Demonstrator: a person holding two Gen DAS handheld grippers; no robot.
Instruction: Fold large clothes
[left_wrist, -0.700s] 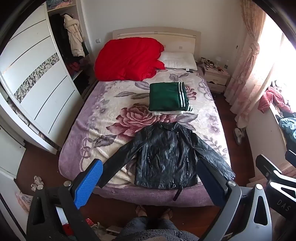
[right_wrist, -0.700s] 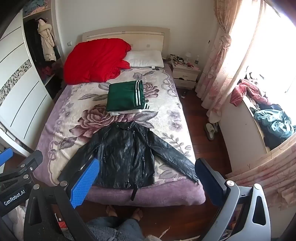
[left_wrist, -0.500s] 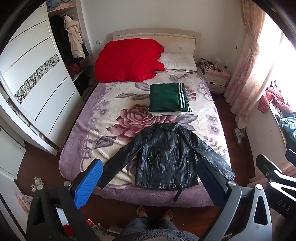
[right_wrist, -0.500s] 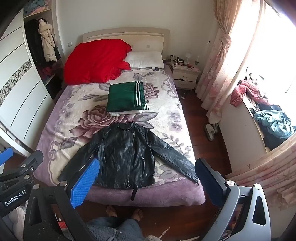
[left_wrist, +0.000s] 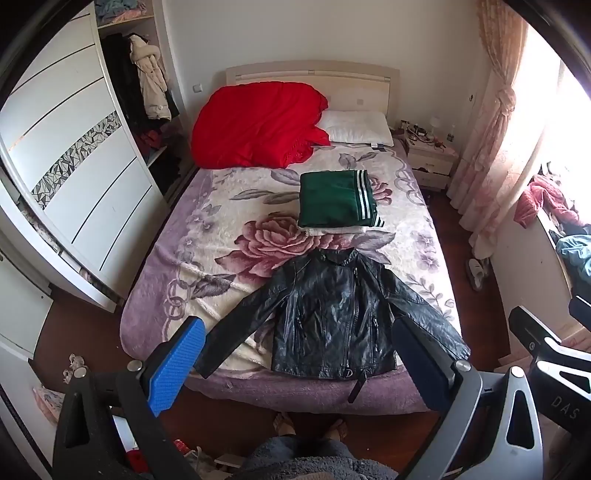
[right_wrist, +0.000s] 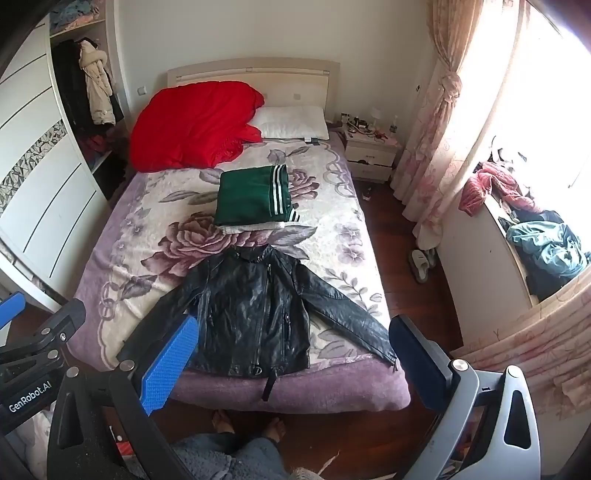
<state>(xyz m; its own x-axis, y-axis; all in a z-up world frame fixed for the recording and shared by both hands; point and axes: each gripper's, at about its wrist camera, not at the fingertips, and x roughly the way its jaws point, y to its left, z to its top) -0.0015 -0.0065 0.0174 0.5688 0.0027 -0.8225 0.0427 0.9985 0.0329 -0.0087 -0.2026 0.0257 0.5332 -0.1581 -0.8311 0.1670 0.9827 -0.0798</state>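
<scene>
Black leather jacket (left_wrist: 332, 314) lies flat at the foot of the floral-blanket bed (left_wrist: 221, 236). Left gripper (left_wrist: 295, 354) and right gripper (right_wrist: 291, 350) both spread wide, empty. The gripper fingers block both cuffs.

A: What is the jacket (left_wrist: 334, 317) made of?
B: It looks like black leather, glossy and creased, catching the light. It lies on a blanket (left_wrist: 221, 251) of soft, fuzzy, matt cloth with a flower print.

A: And the other fabrics?
B: The green garment (left_wrist: 332, 199) is smooth matt knit with white stripes. The red quilt (left_wrist: 255, 125) is matt, puffy cloth. The curtain (right_wrist: 439, 122) is thin, light cloth.

A: Any hard surfaces?
B: The floor (right_wrist: 402, 229) is dark, polished wood with a sheen. The wardrobe (left_wrist: 85, 158) doors are smooth, white and slightly glossy. The gripper pads (right_wrist: 170, 363) are blue, ribbed and rubbery, on matt black plastic and grey metal-looking arms.
</scene>
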